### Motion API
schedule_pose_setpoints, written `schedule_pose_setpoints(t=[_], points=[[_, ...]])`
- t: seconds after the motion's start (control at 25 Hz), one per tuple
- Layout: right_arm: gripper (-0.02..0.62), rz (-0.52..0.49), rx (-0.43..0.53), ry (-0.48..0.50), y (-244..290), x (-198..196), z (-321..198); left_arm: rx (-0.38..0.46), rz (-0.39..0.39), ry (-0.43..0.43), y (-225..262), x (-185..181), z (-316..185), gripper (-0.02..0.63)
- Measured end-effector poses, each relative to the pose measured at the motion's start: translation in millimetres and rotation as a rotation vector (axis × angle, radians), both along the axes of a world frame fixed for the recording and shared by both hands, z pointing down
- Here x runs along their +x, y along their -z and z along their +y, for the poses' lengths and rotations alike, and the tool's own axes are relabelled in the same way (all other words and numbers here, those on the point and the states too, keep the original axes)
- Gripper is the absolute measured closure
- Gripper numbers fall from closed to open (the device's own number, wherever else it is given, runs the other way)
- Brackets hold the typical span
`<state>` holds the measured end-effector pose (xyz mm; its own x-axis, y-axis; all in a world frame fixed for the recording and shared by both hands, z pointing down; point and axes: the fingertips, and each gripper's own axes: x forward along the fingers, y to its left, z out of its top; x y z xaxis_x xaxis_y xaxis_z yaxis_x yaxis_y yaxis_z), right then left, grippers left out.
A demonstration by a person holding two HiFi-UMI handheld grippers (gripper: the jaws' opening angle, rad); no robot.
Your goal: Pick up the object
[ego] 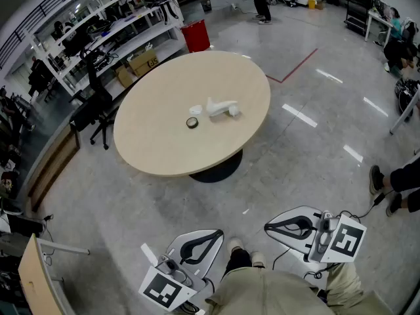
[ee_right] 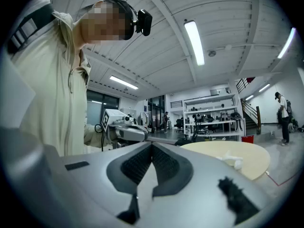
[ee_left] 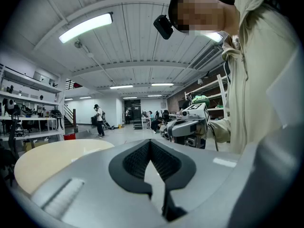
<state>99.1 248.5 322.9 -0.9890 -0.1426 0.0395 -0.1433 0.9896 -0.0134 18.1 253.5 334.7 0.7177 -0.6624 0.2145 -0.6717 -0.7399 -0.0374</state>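
Observation:
A white angular object (ego: 221, 107) lies near the middle of the round beige table (ego: 164, 149), with a small white piece (ego: 195, 110) and a dark ring (ego: 191, 122) to its left. In the right gripper view the white object (ee_right: 232, 160) shows far off on the table. Both grippers are held low by the person's body, well short of the table. The left gripper (ego: 220, 232) has its jaws shut together with nothing in them, and its own view (ee_left: 151, 141) shows the same. The right gripper (ego: 267, 227) is also shut and empty (ee_right: 152, 144).
Grey floor separates me from the table's black pedestal (ego: 216, 169). A red bin (ego: 195, 35), shelving (ego: 111, 25) and a black office chair (ego: 98, 110) stand behind and left of the table. A seated person's feet (ego: 384, 186) are at the right edge.

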Motion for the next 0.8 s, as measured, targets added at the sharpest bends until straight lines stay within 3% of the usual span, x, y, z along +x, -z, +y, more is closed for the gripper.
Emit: schedule_pose_setpoints(t=[0.32,0.8], points=[[0.594,0.015,0.016,-0.002,-5.7,-14.3,-40.0,0.009,0.006,-0.007,-5.8,-12.7,-43.3,0.601],[0.593,0.04,0.032,-0.032,-4.1,-67.0,-146.2,0.019,0.017,-0.038,-3.8,-61.6,-156.2,0.601]])
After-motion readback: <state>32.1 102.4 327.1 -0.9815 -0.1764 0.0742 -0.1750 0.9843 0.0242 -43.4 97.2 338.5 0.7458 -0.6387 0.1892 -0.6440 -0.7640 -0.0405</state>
